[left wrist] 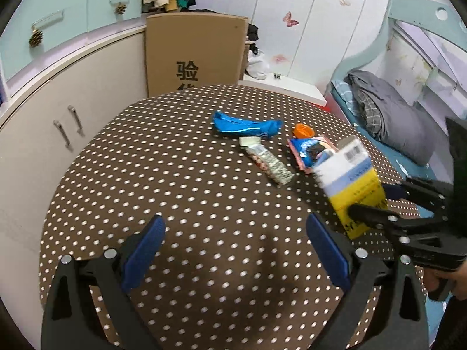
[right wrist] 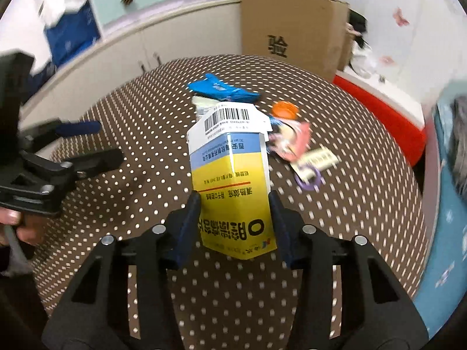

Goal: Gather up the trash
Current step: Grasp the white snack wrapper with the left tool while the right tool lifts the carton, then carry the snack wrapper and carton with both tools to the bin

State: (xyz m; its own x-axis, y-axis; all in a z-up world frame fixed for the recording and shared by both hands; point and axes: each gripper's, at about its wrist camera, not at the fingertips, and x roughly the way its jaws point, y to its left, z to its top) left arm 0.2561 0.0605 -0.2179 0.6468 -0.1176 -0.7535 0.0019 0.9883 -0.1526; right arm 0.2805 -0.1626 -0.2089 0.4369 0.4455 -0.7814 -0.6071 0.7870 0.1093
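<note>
My right gripper [right wrist: 235, 201] is shut on a yellow and blue medicine box [right wrist: 233, 180] and holds it above the dotted table [right wrist: 146, 116]; the box also shows in the left wrist view [left wrist: 350, 180]. My left gripper [left wrist: 235, 227] is open and empty over the near part of the table [left wrist: 175, 160]. On the table lie a blue wrapper [left wrist: 245, 125], a crumpled tube [left wrist: 268, 160], an orange cap [left wrist: 303, 130], a pink and blue snack packet [left wrist: 309, 151], and a tag with a purple ring [right wrist: 313, 166].
A large cardboard box [left wrist: 195, 52] stands behind the table. White cabinets [left wrist: 73, 110] curve along the left. A bed with grey bedding [left wrist: 391, 110] is on the right. A red bin [right wrist: 379, 105] sits beyond the table's right edge.
</note>
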